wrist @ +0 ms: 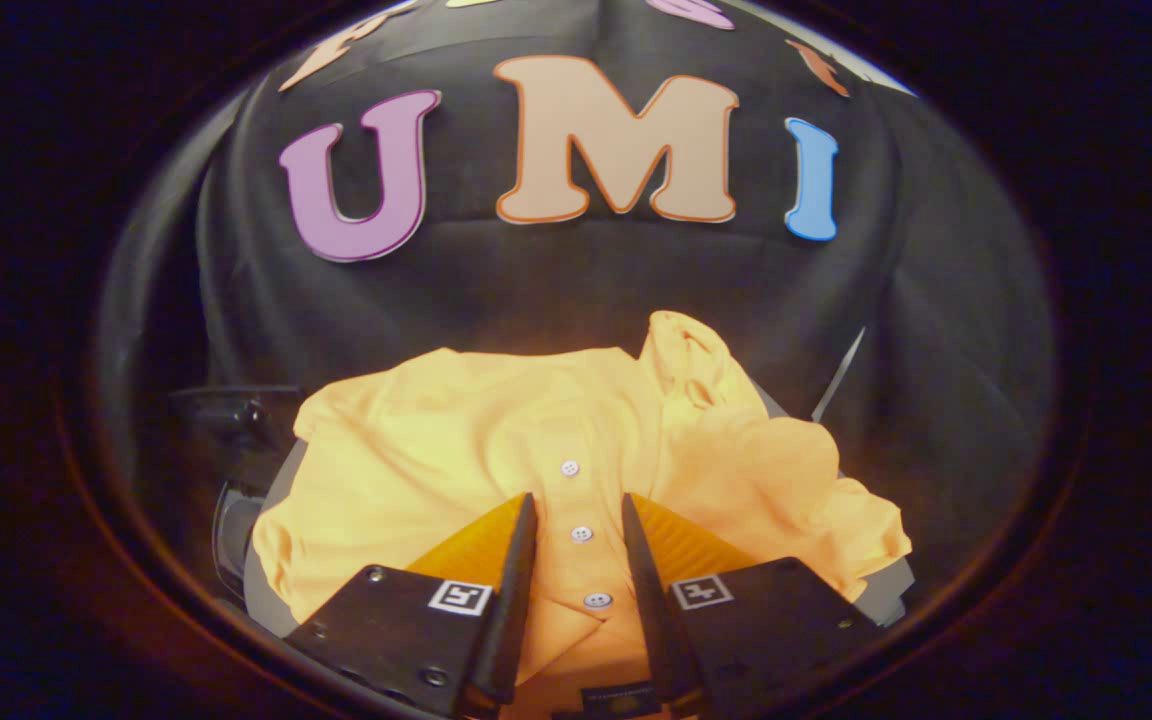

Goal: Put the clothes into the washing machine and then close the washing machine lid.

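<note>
Item: yellow polo shirt, soft knit cloth, loosely crumpled rather than folded flat, with rounded folds and a bunched lump on its right side. A button placket with three small pale round buttons runs straight down the middle; this line points along the fingers, from beyond their tips back between them toward the camera. The nearest button lies between the fingers, next to a seam of the collar area. A raised twist of cloth stands at the far right top of the heap. The shirt spreads wider from side to side than from near to far.

Support: a grey flat surface showing at the shirt's near-left and right edges; what it belongs to cannot be told.

Tool: gripper, fingers wedge-shaped with ribbed inner pads, standing a little apart directly over the placket. Whether the tips touch the cloth cannot be told; nothing is pinched between them.

Backdrop: black cloth wall, draped and creased, behind the shirt.
</note>
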Tool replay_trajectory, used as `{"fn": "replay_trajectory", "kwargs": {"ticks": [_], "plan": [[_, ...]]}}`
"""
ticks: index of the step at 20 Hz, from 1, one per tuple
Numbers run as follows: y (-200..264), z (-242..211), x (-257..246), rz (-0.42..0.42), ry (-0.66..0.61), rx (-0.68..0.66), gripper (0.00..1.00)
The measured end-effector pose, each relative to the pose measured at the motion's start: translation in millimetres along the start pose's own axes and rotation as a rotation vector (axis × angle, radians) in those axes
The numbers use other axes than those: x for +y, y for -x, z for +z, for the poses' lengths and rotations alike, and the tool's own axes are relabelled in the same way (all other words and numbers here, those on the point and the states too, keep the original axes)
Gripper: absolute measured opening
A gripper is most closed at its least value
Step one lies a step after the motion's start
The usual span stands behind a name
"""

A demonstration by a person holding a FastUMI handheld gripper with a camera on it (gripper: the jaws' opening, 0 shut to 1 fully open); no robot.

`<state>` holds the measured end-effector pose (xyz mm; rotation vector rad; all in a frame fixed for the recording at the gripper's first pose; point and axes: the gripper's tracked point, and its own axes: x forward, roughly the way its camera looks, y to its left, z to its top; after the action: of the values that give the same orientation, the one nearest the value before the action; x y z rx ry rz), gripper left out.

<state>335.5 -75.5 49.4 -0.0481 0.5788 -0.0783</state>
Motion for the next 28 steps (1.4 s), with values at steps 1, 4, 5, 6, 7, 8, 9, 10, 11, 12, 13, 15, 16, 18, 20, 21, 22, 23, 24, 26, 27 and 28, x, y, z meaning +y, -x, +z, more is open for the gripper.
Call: {"fn": "replay_trajectory", "kwargs": {"ticks": [1,4,5,6,7,8,9,10,11,12,13,15,16,18,20,21,22,23,24,26,27,28], "plan": [[0.1,0.5,0.3,-0.018,0.017,-0.006,0.38],[3.4,-0.2,3.4,-0.062,0.033,-0.034,0.06],[5.3,0.3,5.4,-0.066,0.012,-0.044,0.05],[9.0,0.7,8.6,-0.054,-0.014,-0.047,0.03],[14.9,1.0,12.3,-0.032,-0.040,-0.060,0.01],[22.4,6.8,16.0,-0.010,-0.073,-0.093,0.01],[30.3,14.2,19.7,0.010,-0.110,-0.128,0.01],[41.8,23.1,20.3,0.017,-0.131,-0.160,0.01],[54.4,36.1,18.7,0.014,-0.130,-0.200,0.00],[62.3,42.4,17.5,0.010,-0.115,-0.215,0.00],[71.0,49.6,17.0,0.001,-0.103,-0.230,0.00],[91.9,64.3,21.7,-0.001,-0.105,-0.254,0.00],[101.7,72.1,26.3,0.007,-0.115,-0.271,0.00],[119.8,89.7,37.4,0.017,-0.133,-0.311,0.00],[133.0,103.0,51.7,0.022,-0.130,-0.347,0.00],[139.8,109.3,58.1,0.016,-0.121,-0.364,0.00],[145.7,116.6,64.1,0.011,-0.115,-0.380,0.00],[150.5,120.8,74.3,0.017,-0.111,-0.388,0.00],[157.9,123.3,85.0,0.022,-0.108,-0.402,0.00],[166.3,133.9,104.2,0.031,-0.088,-0.433,0.00],[169.5,138.5,113.5,0.039,-0.079,-0.445,0.00],[171.6,141.8,123.6,0.046,-0.067,-0.453,0.00]]}}
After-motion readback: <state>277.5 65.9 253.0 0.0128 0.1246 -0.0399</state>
